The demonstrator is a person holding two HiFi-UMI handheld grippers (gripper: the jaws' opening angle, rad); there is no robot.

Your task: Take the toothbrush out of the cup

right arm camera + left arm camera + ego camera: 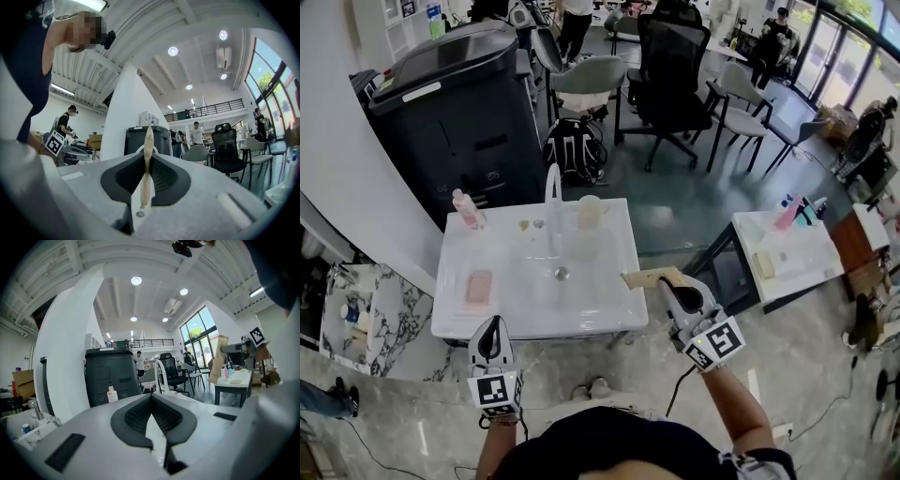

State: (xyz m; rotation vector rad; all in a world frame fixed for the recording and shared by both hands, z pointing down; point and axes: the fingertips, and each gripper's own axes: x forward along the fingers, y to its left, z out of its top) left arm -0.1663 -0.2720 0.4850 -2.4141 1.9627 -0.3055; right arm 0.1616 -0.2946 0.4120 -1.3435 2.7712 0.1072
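Observation:
A flat tan toothbrush (649,277) juts level from my right gripper (667,284), which is shut on it just past the right edge of the white sink (609,309). In the right gripper view the toothbrush (147,159) stands edge-on between the pads. From the left gripper view the toothbrush (217,359) shows at the right, held by that right gripper (234,348). A pale translucent cup (590,212) sits on the sink's back rim, right of the faucet (553,183). My left gripper (491,325) hangs at the sink's front left edge, shut and holding nothing.
A pink bottle (467,208) stands at the sink's back left and a pink soap bar (478,286) lies on its left side. A black cabinet (455,103) stands behind. A white side table (787,253) with bottles is at the right, a marble counter (389,323) at the left.

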